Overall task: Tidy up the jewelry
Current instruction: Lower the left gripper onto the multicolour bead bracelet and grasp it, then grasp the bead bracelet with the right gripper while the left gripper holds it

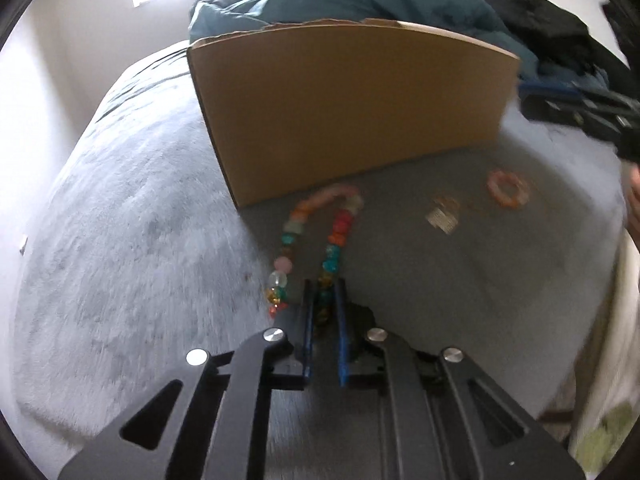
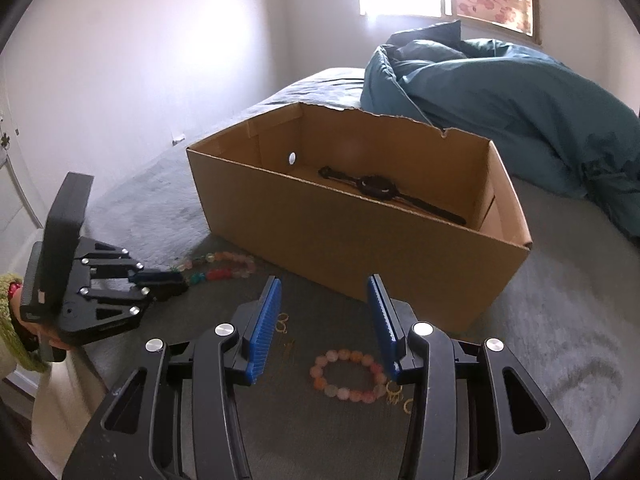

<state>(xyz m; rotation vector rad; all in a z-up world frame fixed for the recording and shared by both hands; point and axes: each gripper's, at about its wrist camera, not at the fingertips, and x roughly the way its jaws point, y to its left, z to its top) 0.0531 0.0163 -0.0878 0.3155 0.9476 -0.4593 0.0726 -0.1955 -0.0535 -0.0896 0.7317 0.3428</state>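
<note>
1. The left claw [image 1: 324, 292] is pinched on one strand of a multicoloured beaded necklace [image 1: 320, 236]; the beads sit between its blue pads, which stand nearly together.
2. From that pinch the necklace runs away from the claw in a long loop across the grey bed [image 1: 140, 220], its far bend lying just beside the near wall of the cardboard box [image 1: 352, 112]. The other strand lies free just left of the claw's left finger.
3. In the right wrist view the same left claw [image 2: 176, 278] reaches in from the left, low over the bed, with the necklace [image 2: 224, 266] trailing from its tips toward the box [image 2: 360, 248].
4. The right claw [image 2: 324, 312] is spread and holds nothing, its blue pads well apart above the bed.
5. A pink and orange beaded bracelet [image 2: 348, 376] lies on the bed between and below the right claw's fingers, its right edge near the right finger; it cannot be told whether they touch.
6. Small gold rings [image 2: 396, 394] lie just right of the bracelet, and other small gold pieces [image 2: 282, 322] lie by the left finger.
7. Inside the open box lies a black wristwatch [image 2: 376, 188], flat on the bottom.
8. Behind the box a teal duvet [image 2: 500, 92] is heaped on the bed.
</note>
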